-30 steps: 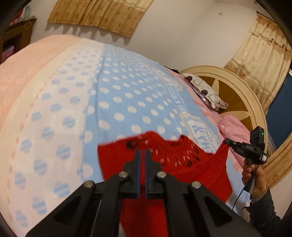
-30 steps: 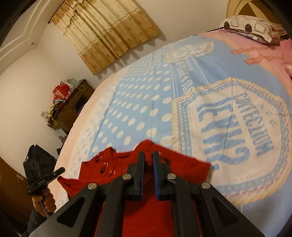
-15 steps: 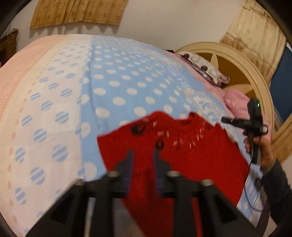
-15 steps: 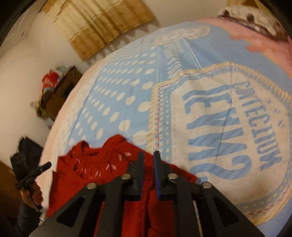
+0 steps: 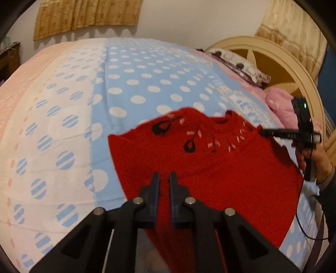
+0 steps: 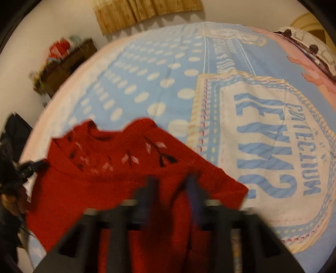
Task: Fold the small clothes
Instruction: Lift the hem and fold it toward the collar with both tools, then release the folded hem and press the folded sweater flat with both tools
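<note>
Sweater (image 5: 220, 178) on the bedspread (image 5: 136, 84), pillow (image 5: 237, 65) behind it.

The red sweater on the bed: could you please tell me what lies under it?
The red sweater lies on a blue polka-dot bedspread, which shows all around its far edges. The patch directly beneath is covered, so anything else there cannot be seen.

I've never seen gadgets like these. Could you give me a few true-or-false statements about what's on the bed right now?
1. The red sweater lies on a blue bedspread with white dots. True.
2. The sweater is plain, with no decoration. False: small pink and black motifs run below its neckline.
3. A pillow lies by the headboard. True.
4. The sweater is already folded into a neat square. False: it is spread out, neckline farthest from the cameras.
5. The curtain is dark green. False: it is tan-gold.
</note>
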Available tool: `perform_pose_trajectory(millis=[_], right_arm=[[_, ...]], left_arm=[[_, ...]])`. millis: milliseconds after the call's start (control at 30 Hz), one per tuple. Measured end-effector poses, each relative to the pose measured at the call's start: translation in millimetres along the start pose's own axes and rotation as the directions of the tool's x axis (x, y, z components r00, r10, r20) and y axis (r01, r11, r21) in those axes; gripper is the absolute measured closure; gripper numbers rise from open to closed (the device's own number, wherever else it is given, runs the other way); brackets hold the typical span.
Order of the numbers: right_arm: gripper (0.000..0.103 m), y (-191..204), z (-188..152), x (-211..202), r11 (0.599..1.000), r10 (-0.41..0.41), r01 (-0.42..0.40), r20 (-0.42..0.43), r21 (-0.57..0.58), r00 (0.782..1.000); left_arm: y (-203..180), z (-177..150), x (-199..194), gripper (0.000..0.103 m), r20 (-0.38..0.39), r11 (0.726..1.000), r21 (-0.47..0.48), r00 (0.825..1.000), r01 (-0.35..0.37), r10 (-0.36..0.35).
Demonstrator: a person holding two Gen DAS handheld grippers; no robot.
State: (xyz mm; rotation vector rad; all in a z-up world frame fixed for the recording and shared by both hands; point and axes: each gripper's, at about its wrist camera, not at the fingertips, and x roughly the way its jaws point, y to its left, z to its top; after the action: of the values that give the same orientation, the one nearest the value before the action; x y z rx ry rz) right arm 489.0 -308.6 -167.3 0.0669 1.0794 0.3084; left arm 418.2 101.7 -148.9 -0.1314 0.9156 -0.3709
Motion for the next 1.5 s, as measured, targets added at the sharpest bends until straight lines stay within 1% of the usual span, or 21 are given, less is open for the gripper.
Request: perform_pose_trajectory(millis=[67, 167, 267, 333, 433, 533, 633, 700, 733, 767, 800, 833, 867, 900, 1033, 1100, 1200, 1267, 1333, 1433, 1500], right_arm=[[0.097, 0.7, -0.3, -8.1, 1.000, 0.003, -0.003, 0.029, 0.000, 1.000], [0.097, 2.7, 5.6, -35.3, 1.000, 0.001, -0.001, 0.122, -0.003, 0.993], [0.098, 4.2, 18.5, -55.5, 1.000, -0.020, 0.021, 0.193, -0.004, 0.981], [0.098, 2.4, 27.4, -56.2, 1.000, -0.027, 0.026, 0.201, 0.007, 0.979], [0.097, -6.2, 32.3, -33.5, 0.997, -0.069, 0.066, 0.153, 0.026, 0.986], [0.097, -14.9, 28.7, -6.7, 0.993, -0.112, 0.109, 0.106, 0.040, 0.988], [0.097, -24.5, 21.9, 14.9, 0.992, -0.110, 0.107, 0.060, 0.060, 0.992], [0.096, -22.7, 21.5, 13.5, 0.993, -0.112, 0.109, 0.063, 0.045, 0.992], [0.093, -21.1, 21.6, 11.1, 0.993, -0.115, 0.112, 0.066, 0.039, 0.991], [0.080, -18.4, 21.9, 5.4, 0.993, -0.121, 0.119, 0.072, 0.028, 0.990], [0.065, -16.0, 21.7, -0.1, 0.991, -0.137, 0.136, 0.081, 0.019, 0.987], [0.026, -13.0, 21.1, -7.1, 0.987, -0.158, 0.158, 0.096, 0.009, 0.983], [0.013, -9.6, 19.5, -17.6, 0.985, -0.170, 0.171, 0.123, 0.002, 0.978], [0.013, -5.2, 16.9, -27.8, 0.986, -0.162, 0.164, 0.147, -0.003, 0.976], [0.013, 23.6, -8.0, -63.2, 0.995, -0.064, 0.075, 0.170, -0.060, 0.983], [0.013, 50.0, -32.6, -76.7, 0.991, -0.021, 0.040, 0.147, -0.129, 0.989], [0.013, 87.0, -71.2, -84.4, 0.973, 0.025, 0.001, 0.110, -0.231, 0.994], [0.013, 104.4, -93.6, -82.2, 0.962, 0.035, -0.014, 0.073, -0.273, 0.997], [0.013, 115.6, -109.1, -71.8, 0.953, 0.036, -0.024, 0.032, -0.302, 0.999], [0.013, 111.5, -110.5, -50.3, 0.960, -0.030, 0.029, 0.003, -0.280, 1.000], [0.013, 103.7, -108.1, -39.9, 0.970, -0.030, 0.025, -0.016, -0.244, 0.999]], left_arm=[[-0.4, 4.7, -15.6, 0.095, 0.051, 1.000, 0.005, 0.999, -0.013, 0.012], [5.7, 20.1, -42.2, 0.095, 0.134, 0.999, -0.028, 0.991, 0.018, -0.014], [10.8, 38.1, -54.1, 0.095, 0.187, 0.999, -0.040, 0.982, 0.026, -0.018], [13.5, 45.7, -40.9, 0.095, 0.165, 0.999, -0.050, 0.986, 0.007, 0.001], [19.0, 45.4, -8.8, 0.095, 0.105, 0.997, -0.058, 0.993, -0.047, 0.053], [29.2, 39.3, 23.7, 0.095, 0.054, 0.994, -0.093, 0.996, -0.062, 0.067], [25.6, 33.0, 32.1, 0.088, 0.030, 0.992, -0.086, 0.995, -0.090, 0.093], [20.7, 29.4, 26.1, 0.084, 0.036, 0.991, -0.086, 0.994, -0.098, 0.101], [18.1, 28.1, 20.6, 0.081, 0.040, 0.992, -0.083, 0.994, -0.097, 0.101], [15.3, 27.2, 13.6, 0.073, 0.050, 0.992, -0.076, 0.993, -0.099, 0.103], [13.9, 27.2, 7.6, 0.058, 0.064, 0.991, -0.071, 0.991, -0.112, 0.117], [11.9, 26.1, -1.5, 0.050, 0.089, 0.989, -0.065, 0.986, -0.134, 0.140], [10.3, 24.1, -12.1, 0.039, 0.118, 0.986, -0.061, 0.980, -0.155, 0.161], [9.4, 21.3, -22.0, 0.035, 0.141, 0.984, -0.062, 0.975, -0.166, 0.174], [-1.4, 3.1, -49.7, 0.034, 0.156, 0.985, -0.032, 0.972, -0.171, 0.174], [-14.4, -14.9, -58.9, 0.024, 0.150, 0.987, 0.011, 0.976, -0.160, 0.156], [-37.5, -43.7, -60.3, 0.018, 0.138, 0.980, 0.097, 0.978, -0.171, 0.157], [-49.5, -56.9, -52.0, 0.018, 0.121, 0.969, 0.148, 0.976, -0.196, 0.179], [-56.9, -63.3, -36.0, 0.018, 0.102, 0.949, 0.188, 0.966, -0.254, 0.238], [-56.3, -64.9, -16.0, 0.018, 0.069, 0.928, 0.204, 0.950, -0.312, 0.305], [-52.4, -63.8, -9.6, 0.017, 0.057, 0.930, 0.191, 0.949, -0.315, 0.310]])
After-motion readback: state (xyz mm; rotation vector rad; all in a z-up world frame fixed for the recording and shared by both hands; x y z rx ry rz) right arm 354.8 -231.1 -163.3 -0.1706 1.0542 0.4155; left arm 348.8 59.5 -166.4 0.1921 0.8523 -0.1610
